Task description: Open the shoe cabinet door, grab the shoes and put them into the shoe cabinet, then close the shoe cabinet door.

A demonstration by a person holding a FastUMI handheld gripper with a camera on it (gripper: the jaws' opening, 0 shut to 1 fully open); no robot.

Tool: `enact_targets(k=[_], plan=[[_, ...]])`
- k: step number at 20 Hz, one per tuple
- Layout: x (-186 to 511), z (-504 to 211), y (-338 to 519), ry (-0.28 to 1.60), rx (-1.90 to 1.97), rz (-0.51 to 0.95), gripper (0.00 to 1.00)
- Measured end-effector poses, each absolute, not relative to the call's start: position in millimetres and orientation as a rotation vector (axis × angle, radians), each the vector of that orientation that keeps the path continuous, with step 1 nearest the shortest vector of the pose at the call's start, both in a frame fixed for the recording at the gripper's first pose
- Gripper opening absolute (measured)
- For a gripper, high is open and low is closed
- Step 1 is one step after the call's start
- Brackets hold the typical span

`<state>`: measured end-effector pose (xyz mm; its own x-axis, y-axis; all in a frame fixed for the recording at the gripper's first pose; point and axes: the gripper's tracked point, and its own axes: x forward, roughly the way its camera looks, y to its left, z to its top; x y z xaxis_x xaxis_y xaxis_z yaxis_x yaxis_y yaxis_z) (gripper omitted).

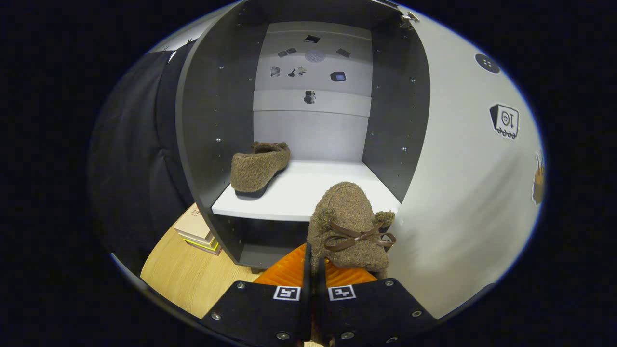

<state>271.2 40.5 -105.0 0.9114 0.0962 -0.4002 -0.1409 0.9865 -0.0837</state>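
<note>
The shoe cabinet (202,120) stands open in front of me, its white door (462,193) swung out to the right. One fuzzy brown shoe (259,167) rests on the left side of the white shelf (313,188). My gripper (313,262) is shut on the rim of a second fuzzy brown shoe (348,226) with a brown bow. That shoe hangs in the air just ahead of my fingers, in front of the shelf's right front edge and close to the door.
A lower compartment (260,243) shows dark under the shelf. A small stack of books (197,231) lies on the wooden floor (193,274) left of the cabinet. Black cloth hangs further left. Stickers dot the cabinet's back panel and the door.
</note>
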Motion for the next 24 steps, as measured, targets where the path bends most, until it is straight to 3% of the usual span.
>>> enact_targets(k=[14,24], plan=[[429.7,-66.4,57.4,0.426,-0.167,0.173,0.07],[499.1,-103.3,73.6,0.535,-0.188,0.221,0.07]])
